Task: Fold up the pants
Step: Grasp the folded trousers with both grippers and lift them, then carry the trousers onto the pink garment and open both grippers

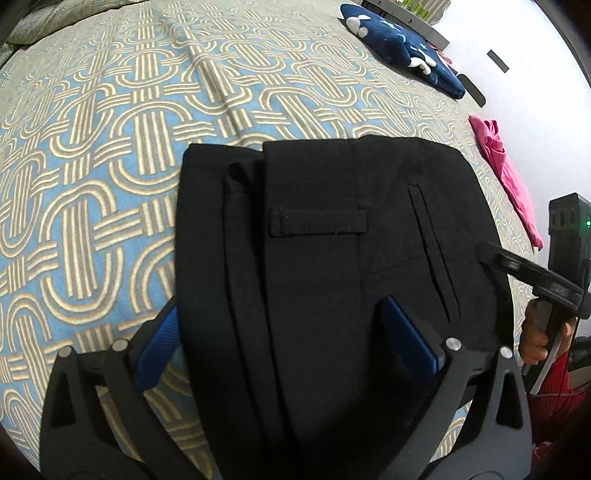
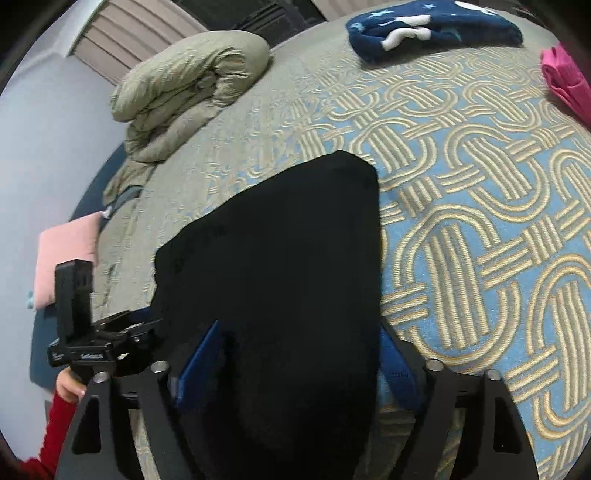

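Folded black pants [image 1: 332, 258] lie on the patterned bedspread [image 1: 110, 155], with a belt loop and a slit pocket facing up. My left gripper [image 1: 280, 310] is open wide across their near end. Its left pad [image 1: 159, 347] is tucked at the fabric's edge and its right pad [image 1: 406, 339] rests on top. In the right wrist view the pants [image 2: 280, 240] fill the gap of my right gripper [image 2: 299, 328]. Those jaws stand partly apart. One blue pad [image 2: 201, 365] lies over the cloth, the other [image 2: 397, 365] against its right edge, and both inner faces show.
A navy star-print garment [image 2: 432, 33] and a pink garment [image 1: 506, 173] lie folded at the far side of the bed. A rolled olive quilt [image 2: 188, 88] and a pink pillow [image 2: 66, 258] sit near the wall. A red-sleeved hand [image 1: 535, 339] holds the other gripper's handle.
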### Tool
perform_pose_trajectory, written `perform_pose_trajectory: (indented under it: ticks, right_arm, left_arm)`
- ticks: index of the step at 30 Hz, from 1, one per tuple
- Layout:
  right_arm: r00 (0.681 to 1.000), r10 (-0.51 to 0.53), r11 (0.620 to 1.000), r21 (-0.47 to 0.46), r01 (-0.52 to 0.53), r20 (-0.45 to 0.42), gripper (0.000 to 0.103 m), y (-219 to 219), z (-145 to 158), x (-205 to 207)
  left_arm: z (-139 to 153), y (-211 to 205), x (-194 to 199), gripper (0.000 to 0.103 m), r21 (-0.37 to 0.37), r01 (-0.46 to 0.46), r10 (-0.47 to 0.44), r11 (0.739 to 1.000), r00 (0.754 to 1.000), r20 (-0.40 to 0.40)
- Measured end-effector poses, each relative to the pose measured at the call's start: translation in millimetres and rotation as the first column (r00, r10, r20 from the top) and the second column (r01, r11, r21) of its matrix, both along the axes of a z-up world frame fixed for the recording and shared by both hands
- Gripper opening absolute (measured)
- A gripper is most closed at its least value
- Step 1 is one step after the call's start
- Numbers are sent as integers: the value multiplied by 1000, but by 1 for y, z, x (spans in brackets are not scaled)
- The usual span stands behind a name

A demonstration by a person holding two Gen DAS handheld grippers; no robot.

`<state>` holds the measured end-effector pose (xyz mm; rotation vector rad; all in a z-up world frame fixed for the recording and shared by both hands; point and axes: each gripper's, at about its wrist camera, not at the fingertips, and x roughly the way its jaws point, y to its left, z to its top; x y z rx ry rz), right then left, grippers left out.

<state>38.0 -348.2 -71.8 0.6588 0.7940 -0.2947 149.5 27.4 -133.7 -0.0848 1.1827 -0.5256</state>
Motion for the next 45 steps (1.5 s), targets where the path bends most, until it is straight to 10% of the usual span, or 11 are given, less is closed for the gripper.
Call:
perform_pose_trajectory:
  ticks: [5,11,33,45]
  right_arm:
    - [1000,-22,1000,-1,22,3,17,2,8,-5]
    - [999,29,986,-162,-24,24,10,31,40,-8]
    - [980,-134,934,-312,176,150,10,-10,104,-108]
    - [878,-395,790,-387,475,272,10,-101,155,-224]
  left_arm:
    - [12,-8,-9,67,11,-2,1,1000,999,50]
    - [37,-13,-23,35,39,6,-11,999,991,132]
    - [107,-146,-32,24,56,209,-216,976,937,274]
    - [184,-346,-1,24,91,456,-452,885,800,395]
